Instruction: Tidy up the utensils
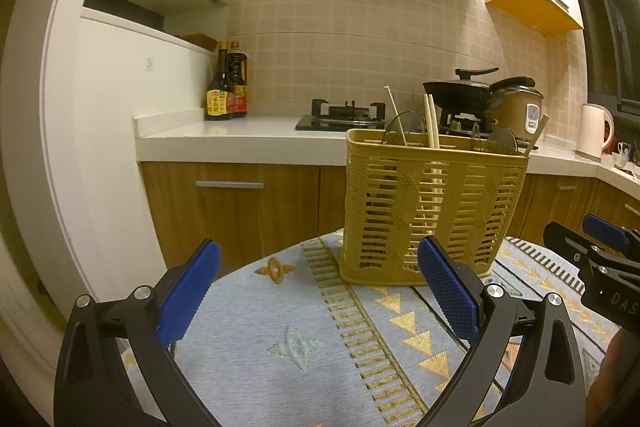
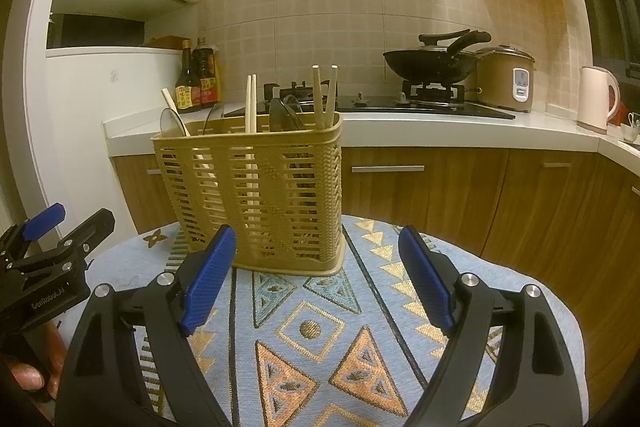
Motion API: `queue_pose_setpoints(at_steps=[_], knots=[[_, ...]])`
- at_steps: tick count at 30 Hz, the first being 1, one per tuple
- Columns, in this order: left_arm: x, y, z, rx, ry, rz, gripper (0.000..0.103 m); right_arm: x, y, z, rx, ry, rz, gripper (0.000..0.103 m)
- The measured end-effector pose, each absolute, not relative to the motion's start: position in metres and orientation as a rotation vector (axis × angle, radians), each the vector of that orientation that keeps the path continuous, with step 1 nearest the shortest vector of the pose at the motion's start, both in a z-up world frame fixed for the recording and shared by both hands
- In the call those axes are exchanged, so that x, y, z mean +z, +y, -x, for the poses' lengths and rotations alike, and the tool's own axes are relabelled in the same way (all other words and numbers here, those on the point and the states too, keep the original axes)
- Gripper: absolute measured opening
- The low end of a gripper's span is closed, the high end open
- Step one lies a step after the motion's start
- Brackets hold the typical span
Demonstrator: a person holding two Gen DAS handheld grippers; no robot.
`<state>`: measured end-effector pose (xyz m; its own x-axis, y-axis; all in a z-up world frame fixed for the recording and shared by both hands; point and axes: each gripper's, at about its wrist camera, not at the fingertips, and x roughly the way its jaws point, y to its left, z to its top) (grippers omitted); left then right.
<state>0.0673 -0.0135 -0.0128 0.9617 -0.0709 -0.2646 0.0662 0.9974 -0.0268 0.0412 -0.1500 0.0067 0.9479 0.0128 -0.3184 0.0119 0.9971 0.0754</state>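
Note:
A tan slotted utensil basket (image 1: 434,203) stands upright on a round table with a patterned blue cloth (image 1: 280,339); it also shows in the right wrist view (image 2: 256,195). Chopsticks (image 2: 325,97), a pale pair (image 2: 251,105), a white-handled spoon (image 2: 176,113) and dark ladles (image 2: 284,115) stick up out of it. My left gripper (image 1: 320,291) is open and empty, low over the cloth, in front of and left of the basket. My right gripper (image 2: 316,283) is open and empty just in front of the basket.
A white counter (image 2: 440,131) with wood cabinets runs behind the table. On it are sauce bottles (image 1: 226,87), a gas stove with a black wok (image 2: 432,61), a rice cooker (image 2: 506,77) and a white kettle (image 2: 596,99). A white fridge (image 1: 100,127) stands on the left.

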Motion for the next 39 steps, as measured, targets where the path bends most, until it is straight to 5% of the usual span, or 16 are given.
queue_pose_setpoints(at_steps=[39], knots=[[-0.0163, -0.0086, -0.0732, -0.077, 0.295, 0.036, 0.095, 0.0045, -0.1519, -0.0439, 0.004, 0.340, -0.071, 0.081]])
